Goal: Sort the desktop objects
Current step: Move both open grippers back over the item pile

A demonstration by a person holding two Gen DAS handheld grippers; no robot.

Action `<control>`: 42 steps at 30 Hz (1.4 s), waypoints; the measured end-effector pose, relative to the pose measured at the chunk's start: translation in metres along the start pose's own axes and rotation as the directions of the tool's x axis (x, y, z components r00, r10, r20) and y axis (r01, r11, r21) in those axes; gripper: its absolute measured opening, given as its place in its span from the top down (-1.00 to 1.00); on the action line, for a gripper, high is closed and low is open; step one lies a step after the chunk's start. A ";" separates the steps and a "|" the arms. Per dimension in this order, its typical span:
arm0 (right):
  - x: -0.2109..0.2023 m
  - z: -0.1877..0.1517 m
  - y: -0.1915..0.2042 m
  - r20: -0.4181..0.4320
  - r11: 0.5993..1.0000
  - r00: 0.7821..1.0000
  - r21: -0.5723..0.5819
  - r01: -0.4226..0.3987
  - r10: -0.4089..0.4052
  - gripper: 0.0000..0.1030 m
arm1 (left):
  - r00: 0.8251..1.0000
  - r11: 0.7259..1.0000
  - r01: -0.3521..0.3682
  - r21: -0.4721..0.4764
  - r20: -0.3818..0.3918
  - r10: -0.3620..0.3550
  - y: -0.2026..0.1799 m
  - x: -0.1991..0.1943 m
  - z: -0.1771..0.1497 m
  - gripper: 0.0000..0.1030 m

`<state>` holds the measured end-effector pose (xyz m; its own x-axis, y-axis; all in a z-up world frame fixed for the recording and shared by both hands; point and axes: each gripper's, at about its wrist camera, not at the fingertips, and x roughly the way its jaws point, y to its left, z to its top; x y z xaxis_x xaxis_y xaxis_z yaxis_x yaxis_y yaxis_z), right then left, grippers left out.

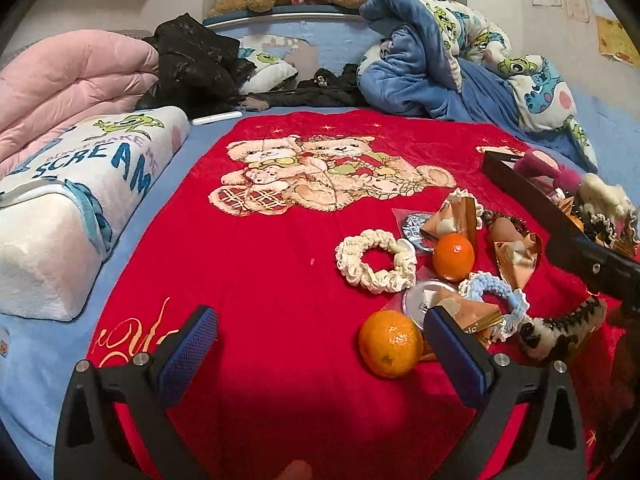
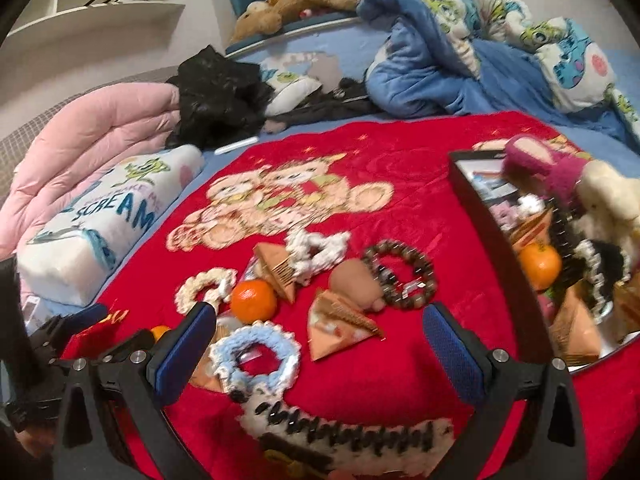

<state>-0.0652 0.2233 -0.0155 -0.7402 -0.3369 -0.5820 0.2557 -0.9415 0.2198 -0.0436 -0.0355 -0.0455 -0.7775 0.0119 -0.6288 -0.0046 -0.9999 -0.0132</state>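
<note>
- Here, both hand-held grippers hovered spread wide, gripping nothing: left hand-held gripper (image 1: pixel 320 344), right hand-held gripper (image 2: pixel 320 340).
- A tangerine (image 1: pixel 391 343) lay on the red blanket (image 1: pixel 260 264), just beside the left tool's right finger.
- Scrunchies, including a blue scrunchie (image 2: pixel 256 354), lay clustered at eleven o'clock of the right tool.
- A black tray (image 2: pixel 500 216) sat at two o'clock.

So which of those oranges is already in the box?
The orange inside the black box on the right, among the plush toys. The other two lie loose on the red blanket among scrunchies.
</note>
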 end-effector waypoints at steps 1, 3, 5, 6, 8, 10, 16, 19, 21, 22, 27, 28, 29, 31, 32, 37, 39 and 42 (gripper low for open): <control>0.002 -0.001 0.000 -0.011 1.000 1.000 0.005 -0.010 0.010 -1.00 | 1.000 1.000 -0.005 0.003 -0.008 0.005 -0.001 0.002 0.000 -1.00; 0.006 -0.002 -0.001 -0.037 0.999 0.999 0.019 -0.034 0.034 -1.00 | 1.000 1.000 -0.011 0.010 -0.023 0.011 -0.002 0.005 -0.001 -1.00; 0.010 -0.004 0.000 -0.058 0.998 0.997 0.027 -0.052 0.053 -1.00 | 1.000 1.000 -0.004 0.013 -0.028 0.004 -0.004 0.006 -0.001 -1.00; 0.011 -0.004 0.000 -0.065 0.998 0.996 0.028 -0.054 0.055 -1.00 | 1.000 1.000 -0.005 0.016 -0.029 0.006 -0.004 0.007 -0.001 -1.00; 0.012 -0.005 0.001 -0.076 0.999 0.996 0.020 -0.047 0.049 -1.00 | 0.999 1.000 -0.008 0.020 -0.037 0.008 -0.005 0.008 -0.001 -1.00; 0.015 -0.006 0.002 -0.091 0.999 0.995 0.018 -0.048 0.050 -1.00 | 0.999 1.000 0.000 0.018 -0.045 0.001 -0.006 0.010 0.000 -1.00; 0.026 -0.011 0.005 -0.142 0.999 0.989 0.007 -0.046 0.046 -0.93 | 0.996 1.000 0.011 -0.008 -0.085 -0.012 -0.006 0.019 0.001 -1.00; 0.031 -0.014 0.004 -0.170 1.000 0.985 0.001 -0.028 0.028 -0.82 | 0.993 1.000 0.016 -0.009 -0.113 -0.017 -0.006 0.024 0.000 -1.00; 0.034 -0.015 0.003 -0.187 1.000 0.982 0.008 -0.027 0.028 -0.80 | 0.990 1.000 0.003 -0.004 -0.138 -0.003 -0.007 0.028 -0.002 -1.00; 0.036 -0.016 0.002 -0.193 1.000 0.981 0.011 -0.024 0.026 -0.78 | 0.989 1.000 -0.004 -0.002 -0.146 0.003 -0.008 0.030 -0.003 -1.00; 0.040 -0.018 0.002 -0.208 1.000 0.978 0.000 0.003 -0.003 -0.67 | 0.986 0.999 -0.037 0.028 -0.162 0.041 -0.014 0.035 -0.006 -1.00; 0.041 -0.018 0.003 -0.209 1.000 0.978 -0.006 0.005 -0.006 -0.66 | 0.984 0.999 -0.039 0.030 -0.171 0.044 -0.014 0.036 -0.006 -1.00; 0.042 -0.019 0.004 -0.209 1.000 0.978 -0.016 0.006 -0.010 -0.65 | 0.981 0.999 -0.041 0.033 -0.189 0.046 -0.014 0.038 -0.007 -1.00; 0.042 -0.019 0.006 -0.210 1.000 0.978 -0.029 0.007 -0.013 -0.52 | 0.978 0.998 -0.046 0.043 -0.200 0.053 -0.016 0.040 -0.008 -1.00; 0.043 -0.020 0.007 -0.209 0.999 0.978 -0.041 0.018 -0.026 -0.48 | 0.979 0.998 -0.050 0.048 -0.198 0.058 -0.017 0.040 -0.009 -1.00; 0.042 -0.021 0.006 -0.209 0.998 0.977 -0.054 0.023 -0.034 -0.17 | 0.978 0.998 -0.049 0.047 -0.201 0.057 -0.016 0.042 -0.008 -1.00; 0.041 -0.021 0.005 -0.208 0.998 0.977 -0.055 0.030 -0.041 -0.02 | 0.978 0.998 -0.047 0.042 -0.199 0.055 -0.016 0.041 -0.009 -1.00; 0.040 -0.021 0.005 -0.209 0.998 0.977 -0.060 0.027 -0.039 0.15 | 0.980 0.998 -0.047 0.044 -0.191 0.055 -0.016 0.041 -0.009 -1.00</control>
<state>-0.0806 0.2049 -0.0541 -0.6031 -0.2957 -0.7408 0.2731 -0.9492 0.1565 -0.0698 -0.0194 -0.0777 -0.6420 -0.0418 -0.7656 0.0047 -0.9987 0.0506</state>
